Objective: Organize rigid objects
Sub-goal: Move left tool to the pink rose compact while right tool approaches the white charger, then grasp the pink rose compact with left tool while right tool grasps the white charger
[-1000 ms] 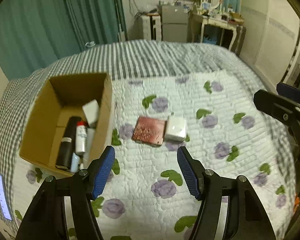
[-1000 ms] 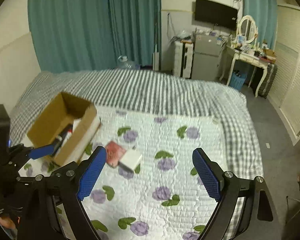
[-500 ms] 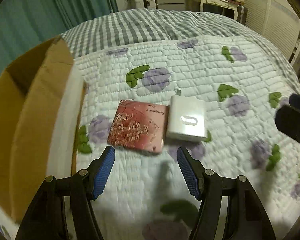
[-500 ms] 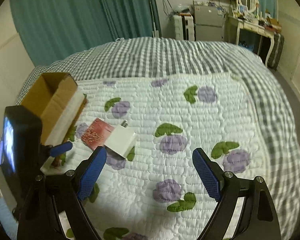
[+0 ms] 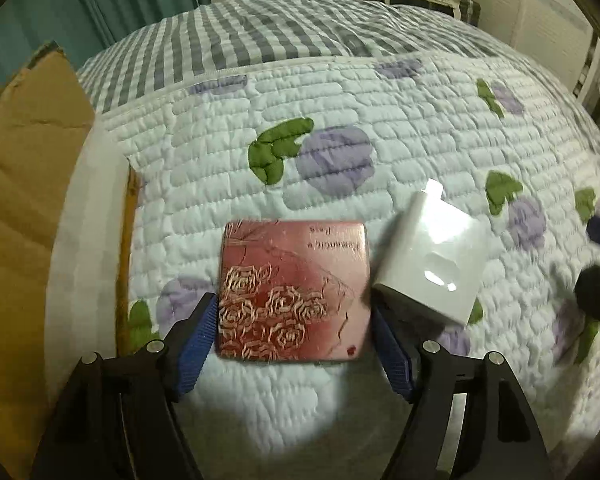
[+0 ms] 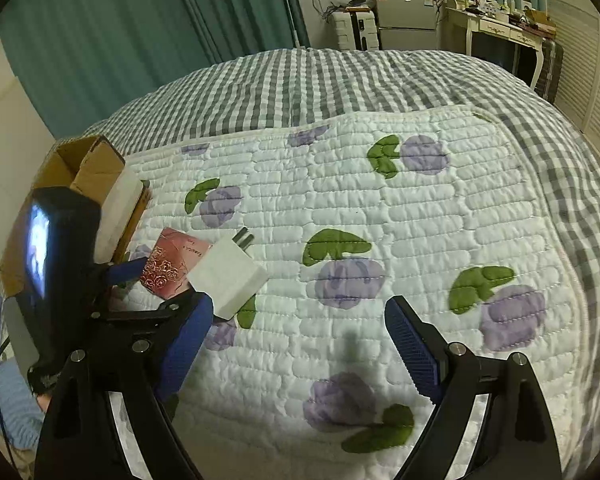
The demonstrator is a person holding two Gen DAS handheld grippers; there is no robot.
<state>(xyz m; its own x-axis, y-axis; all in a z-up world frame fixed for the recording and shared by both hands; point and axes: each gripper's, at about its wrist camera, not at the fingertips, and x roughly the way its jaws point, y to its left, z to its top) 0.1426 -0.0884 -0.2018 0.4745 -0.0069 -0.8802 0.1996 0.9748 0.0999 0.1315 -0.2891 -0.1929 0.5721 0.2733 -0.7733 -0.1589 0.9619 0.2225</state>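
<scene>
On the bed's quilt point(image 5: 380, 120), the flat case point(image 5: 294, 288) lay just right of the cardboard box point(image 5: 24, 184), with the charger point(image 5: 432, 268) immediately to its right, its near edge between the left tongs point(image 5: 290, 340).

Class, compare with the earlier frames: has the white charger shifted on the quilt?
Yes. The white charger has swung clockwise, its near end away from the red rose-patterned tin, its far end now over a different purple quilt flower.

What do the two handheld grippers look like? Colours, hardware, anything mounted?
Both the left gripper and the right gripper have black angular finger arms, ribbed blue pads and silver pivot screws. The right wrist view shows the left one carrying a black block with a lit screen and a thin dark cable.
</scene>
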